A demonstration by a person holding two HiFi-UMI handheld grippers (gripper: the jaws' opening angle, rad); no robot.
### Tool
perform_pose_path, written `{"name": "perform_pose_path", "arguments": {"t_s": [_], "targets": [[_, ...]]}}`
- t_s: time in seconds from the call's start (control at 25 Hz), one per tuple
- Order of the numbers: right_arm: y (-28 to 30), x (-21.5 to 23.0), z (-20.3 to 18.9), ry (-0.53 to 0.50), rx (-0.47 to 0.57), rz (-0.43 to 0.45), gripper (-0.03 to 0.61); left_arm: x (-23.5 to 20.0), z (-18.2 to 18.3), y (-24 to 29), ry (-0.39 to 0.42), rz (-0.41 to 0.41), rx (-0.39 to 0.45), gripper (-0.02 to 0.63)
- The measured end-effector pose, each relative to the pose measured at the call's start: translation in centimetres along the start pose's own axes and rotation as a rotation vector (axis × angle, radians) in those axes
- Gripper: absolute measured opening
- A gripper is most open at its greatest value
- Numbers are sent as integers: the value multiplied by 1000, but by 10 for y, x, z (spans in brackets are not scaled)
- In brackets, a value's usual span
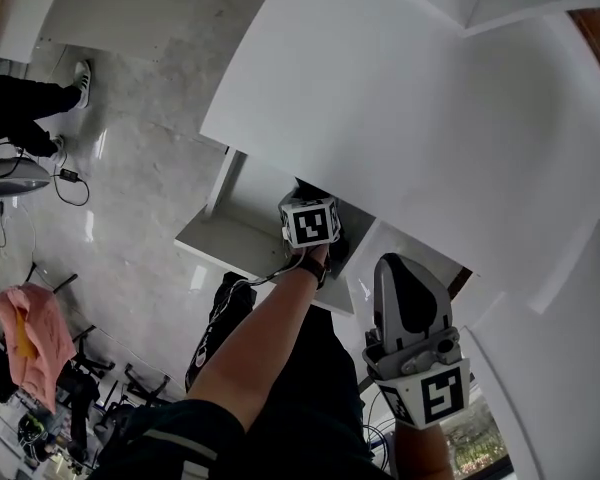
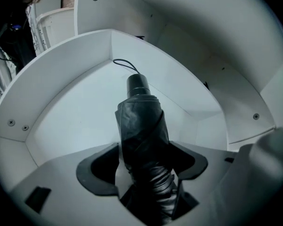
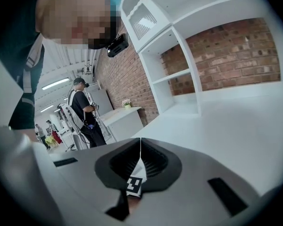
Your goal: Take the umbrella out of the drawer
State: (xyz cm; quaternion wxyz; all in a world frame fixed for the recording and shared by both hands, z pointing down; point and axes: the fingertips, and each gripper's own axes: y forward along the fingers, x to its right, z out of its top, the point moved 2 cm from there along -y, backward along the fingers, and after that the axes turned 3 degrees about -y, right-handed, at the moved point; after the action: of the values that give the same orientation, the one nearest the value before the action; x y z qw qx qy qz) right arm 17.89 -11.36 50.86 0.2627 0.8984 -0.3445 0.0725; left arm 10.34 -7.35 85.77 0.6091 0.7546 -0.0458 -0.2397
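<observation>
A folded black umbrella [image 2: 141, 121] lies in the open white drawer [image 2: 80, 107], its round handle [image 2: 138, 84] and wrist loop pointing toward the far corner. My left gripper [image 2: 144, 166] points steeply down into the drawer. Its jaws stand wide on either side of the umbrella's body, with a sliver of gap beside the left pad. In the head view only its marker cube [image 1: 310, 223] shows, over the pulled-out drawer [image 1: 220, 240]. My right gripper [image 1: 402, 266] hovers near the cabinet's front edge. In its own view the right gripper [image 3: 140, 147] is shut, with nothing between the pads.
The white cabinet top [image 1: 400, 108] spreads above the drawer. White shelves against a brick wall [image 3: 226, 55] stand beyond. A person [image 3: 85, 112] stands in the background. On the floor are a black bag [image 1: 215, 333], a pink cloth [image 1: 30, 338], cables and someone's shoes [image 1: 80, 78].
</observation>
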Motion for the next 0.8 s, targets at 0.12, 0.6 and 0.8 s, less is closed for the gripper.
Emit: {"name": "perform_pose_path", "arguments": {"t_s": [0.12,0.6,0.8], "targets": [[1,2,2,4,-5,-7,5,-2,3,-3,-28,-7,0,264],[-5,4,10,-14,26,-30,5,-15,2,-19,-276,-128,7,187],[-6,-4,20,-9,55,-24,5,-16,5,-41,-337,-191,20,184]]}}
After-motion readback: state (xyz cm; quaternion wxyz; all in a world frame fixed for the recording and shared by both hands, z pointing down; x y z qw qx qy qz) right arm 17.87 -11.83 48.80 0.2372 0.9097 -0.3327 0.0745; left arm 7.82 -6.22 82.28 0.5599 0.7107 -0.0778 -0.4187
